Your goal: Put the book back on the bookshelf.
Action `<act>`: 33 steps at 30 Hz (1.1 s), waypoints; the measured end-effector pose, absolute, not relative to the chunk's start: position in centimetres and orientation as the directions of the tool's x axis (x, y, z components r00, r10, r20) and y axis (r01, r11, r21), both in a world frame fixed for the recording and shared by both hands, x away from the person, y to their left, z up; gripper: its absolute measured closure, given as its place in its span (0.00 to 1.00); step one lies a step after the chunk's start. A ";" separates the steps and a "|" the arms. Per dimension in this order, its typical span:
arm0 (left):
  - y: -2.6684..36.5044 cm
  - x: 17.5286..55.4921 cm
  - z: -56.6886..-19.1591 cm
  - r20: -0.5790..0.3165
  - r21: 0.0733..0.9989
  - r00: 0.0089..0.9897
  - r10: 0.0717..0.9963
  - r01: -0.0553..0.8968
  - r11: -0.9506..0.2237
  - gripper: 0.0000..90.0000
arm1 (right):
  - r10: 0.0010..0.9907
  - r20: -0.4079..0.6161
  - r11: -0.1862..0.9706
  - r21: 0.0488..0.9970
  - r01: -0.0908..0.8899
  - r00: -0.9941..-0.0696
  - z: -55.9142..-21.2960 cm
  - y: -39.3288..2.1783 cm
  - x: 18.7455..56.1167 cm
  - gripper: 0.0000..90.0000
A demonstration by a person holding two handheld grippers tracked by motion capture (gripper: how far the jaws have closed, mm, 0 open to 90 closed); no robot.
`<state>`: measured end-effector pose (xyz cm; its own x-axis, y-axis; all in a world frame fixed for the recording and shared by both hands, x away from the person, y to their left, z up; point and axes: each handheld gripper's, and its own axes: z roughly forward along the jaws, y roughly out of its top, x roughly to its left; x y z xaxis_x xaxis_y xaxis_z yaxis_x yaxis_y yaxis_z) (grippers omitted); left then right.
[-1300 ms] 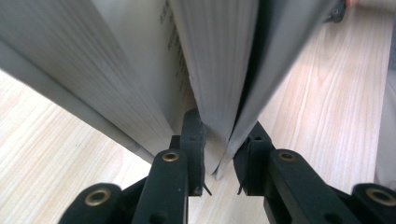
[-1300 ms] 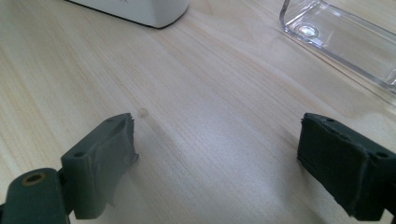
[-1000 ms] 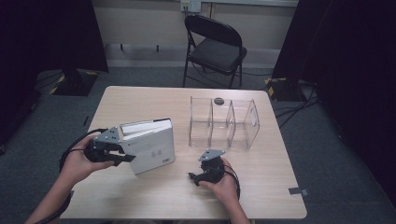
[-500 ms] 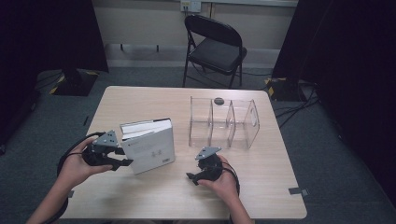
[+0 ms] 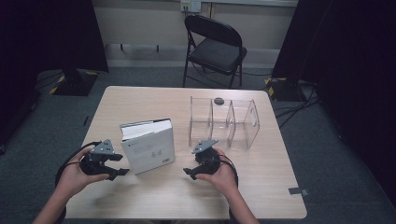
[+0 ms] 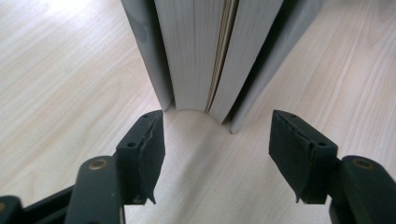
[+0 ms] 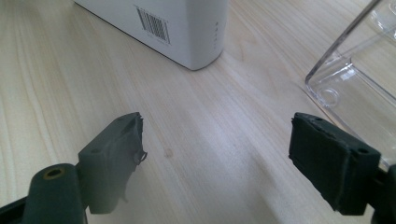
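Both grippers [image 5: 122, 171] [image 5: 187, 171] beside book [image 5: 148, 148]

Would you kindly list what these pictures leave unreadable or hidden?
- Book cover print: too small in the high view.
- Its far end: cut off by the top edge in the left gripper view.
- Barcode digits: blurred in the right gripper view.
- Clear organizer: cropped by the right edge in the right gripper view.
- Small dark object behind the organizer: too small to identify.

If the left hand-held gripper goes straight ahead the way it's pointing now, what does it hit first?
Probably the white book: its page edge stands directly ahead of the open left hand-held gripper, centred between the jaws, nothing between.
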<state>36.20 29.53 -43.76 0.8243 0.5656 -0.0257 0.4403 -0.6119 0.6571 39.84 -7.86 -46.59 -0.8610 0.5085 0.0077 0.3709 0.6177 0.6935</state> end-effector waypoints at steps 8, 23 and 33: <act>29.9 35.8 -45.7 -0.039 0.645 0.810 0.586 0.468 -0.604 0.31 | 0.477 0.002 0.646 0.677 0.352 -0.879 -45.8 -7.4 40.4 0.20; 29.8 35.6 -48.8 -0.041 0.628 0.796 0.604 0.491 -0.604 0.23 | 0.432 -0.017 0.681 0.662 0.313 -0.902 -42.8 -6.8 41.3 0.20; 29.8 35.5 -49.2 -0.018 0.658 0.798 0.602 0.463 -0.594 0.17 | 0.390 -0.047 0.705 0.658 0.266 -0.919 -41.0 -5.9 42.0 0.20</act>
<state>35.46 29.81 -49.23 0.7984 0.6019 -0.0177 0.4625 -0.5942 0.6580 41.96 -5.88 -40.97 -0.9194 0.3904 -0.0468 0.2659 0.7050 0.6575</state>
